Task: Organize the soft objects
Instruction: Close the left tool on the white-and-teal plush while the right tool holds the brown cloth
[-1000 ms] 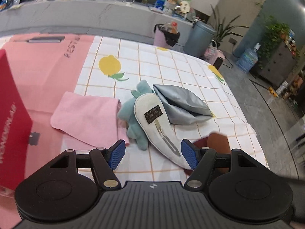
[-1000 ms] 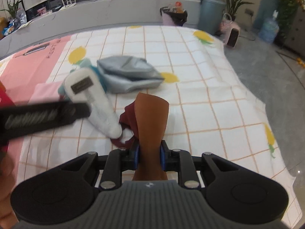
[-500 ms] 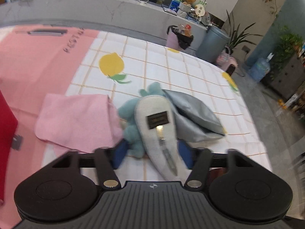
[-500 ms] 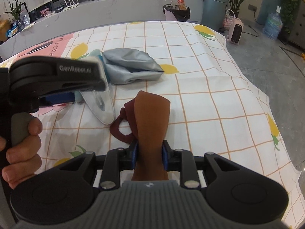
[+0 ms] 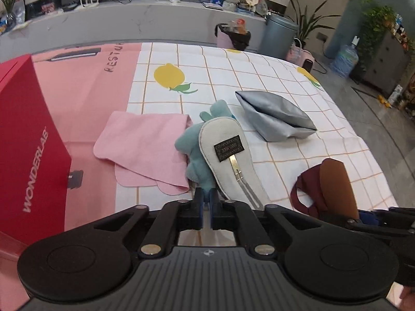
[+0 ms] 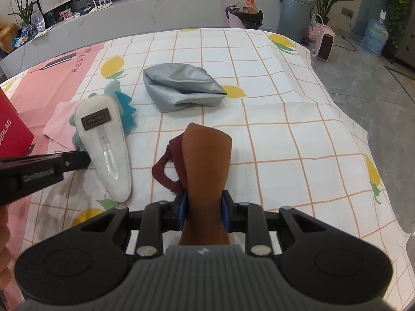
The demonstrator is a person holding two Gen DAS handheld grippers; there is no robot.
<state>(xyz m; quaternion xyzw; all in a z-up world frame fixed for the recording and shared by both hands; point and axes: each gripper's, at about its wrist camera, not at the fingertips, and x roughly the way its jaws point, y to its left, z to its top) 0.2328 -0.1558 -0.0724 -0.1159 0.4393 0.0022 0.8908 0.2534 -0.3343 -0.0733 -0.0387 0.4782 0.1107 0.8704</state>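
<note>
A teal plush toy (image 5: 193,153) lies on the lemon-print sheet (image 5: 259,72), half under a white felt pouch (image 5: 228,155) with a dark label. My left gripper (image 5: 206,199) is closing and its blue pads pinch the plush's near leg; from the right wrist view its tip (image 6: 83,159) reaches in beside the pouch (image 6: 103,140). My right gripper (image 6: 203,204) is shut on a brown cloth piece (image 6: 207,160) with a maroon loop (image 6: 166,171), held just above the sheet.
A pink cloth (image 5: 145,145) lies flat to the left of the plush. Behind the pouch sits a grey satin bag (image 5: 272,119). A red box (image 5: 28,142) stands at the left edge. The bed drops off to the floor on the right.
The left gripper's jaws went from wide open to nearly shut, sliding left off the white pouch and onto the teal plush's leg. The right gripper kept still with the brown cloth.
</note>
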